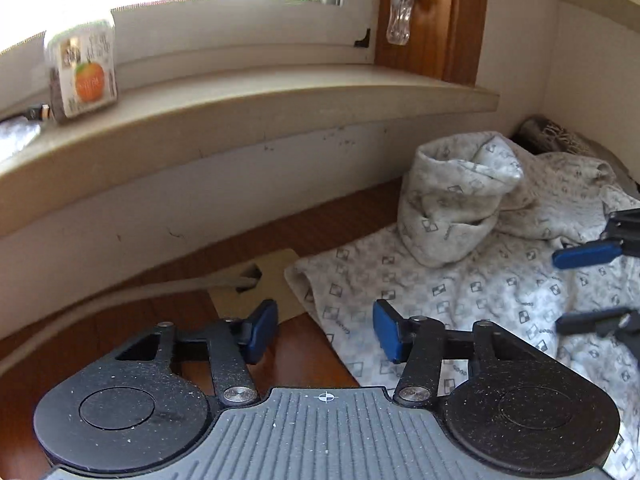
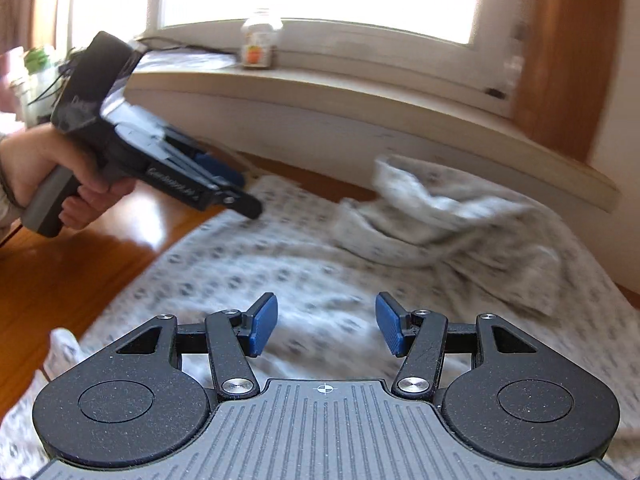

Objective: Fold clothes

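A white garment with a small grey square print [image 1: 460, 280] lies spread on the wooden table, with a bunched sleeve or hood [image 1: 452, 200] standing up at its far side. It also shows, blurred, in the right wrist view [image 2: 320, 264]. My left gripper [image 1: 326, 330] is open and empty above the garment's left edge; it also shows in the right wrist view [image 2: 236, 190]. My right gripper [image 2: 326, 330] is open and empty above the garment's middle; its blue-tipped fingers [image 1: 580, 254] show at the right of the left wrist view.
The wooden table [image 1: 132, 320] meets a white wall under a window sill [image 1: 280, 100]. A jar with an orange label [image 1: 82, 76] stands on the sill. A beige card [image 1: 264, 288] lies by the garment's left edge. A dark object [image 1: 556, 136] sits in the far corner.
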Tool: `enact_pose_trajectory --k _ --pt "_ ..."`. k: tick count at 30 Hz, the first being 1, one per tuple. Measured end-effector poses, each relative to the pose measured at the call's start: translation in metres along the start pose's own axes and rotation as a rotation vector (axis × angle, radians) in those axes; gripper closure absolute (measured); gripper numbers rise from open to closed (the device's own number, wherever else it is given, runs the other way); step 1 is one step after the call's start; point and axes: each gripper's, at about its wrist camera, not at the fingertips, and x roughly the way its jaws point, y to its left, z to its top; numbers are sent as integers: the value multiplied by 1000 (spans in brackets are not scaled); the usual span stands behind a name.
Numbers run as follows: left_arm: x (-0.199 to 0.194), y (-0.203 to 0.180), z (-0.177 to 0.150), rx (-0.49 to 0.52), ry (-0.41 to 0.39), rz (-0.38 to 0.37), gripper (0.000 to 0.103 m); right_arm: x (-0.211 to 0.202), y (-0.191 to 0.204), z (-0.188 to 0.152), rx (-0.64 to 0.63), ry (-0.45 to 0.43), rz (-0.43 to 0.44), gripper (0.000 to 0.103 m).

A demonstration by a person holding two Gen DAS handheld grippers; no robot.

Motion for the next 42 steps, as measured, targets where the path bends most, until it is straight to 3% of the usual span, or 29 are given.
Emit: enact_pose_trajectory --k 2,3,4,5,10,15,21,23,25,32,35,36,37,42 --pt "1 1 2 -4 2 -18 78 -11 -17 -8 22 2 -2 48" --pt "3 2 2 -11 2 -22 80 -16 -25 -14 40 11 11 48" --pt "4 1 2 -10 -1 -23 99 -18 -31 -18 66 23 27 48" --pt "5 0 2 -8 -4 -23 100 -20 -33 -23 71 31 30 48" --pt "-13 -4 4 -10 -78 -5 100 -21 -22 -34 44 43 35 48" --pt "-32 -7 14 -34 -117 -45 98 -24 1 -19 37 -24 82 48" --pt "-29 2 10 -117 -164 -143 97 11 41 8 48 -21 169 48" --pt "-25 9 7 -136 -160 -128 96 27 54 16 42 0 173 48" --pt "-27 20 4 -166 -162 -109 89 42 62 24 35 23 179 48" --pt "-34 46 3 -215 -166 -30 85 73 84 45 -4 46 177 51" --pt "-33 47 3 -211 -166 -22 81 76 85 46 -11 39 174 65" --pt "-32 47 3 -208 -165 -22 81 76 83 47 -15 41 163 85" --pt "-32 47 3 -206 -163 -24 81 75 81 47 -17 43 155 97" --pt "-30 44 2 -189 -154 -25 81 54 45 48 68 -23 108 98"
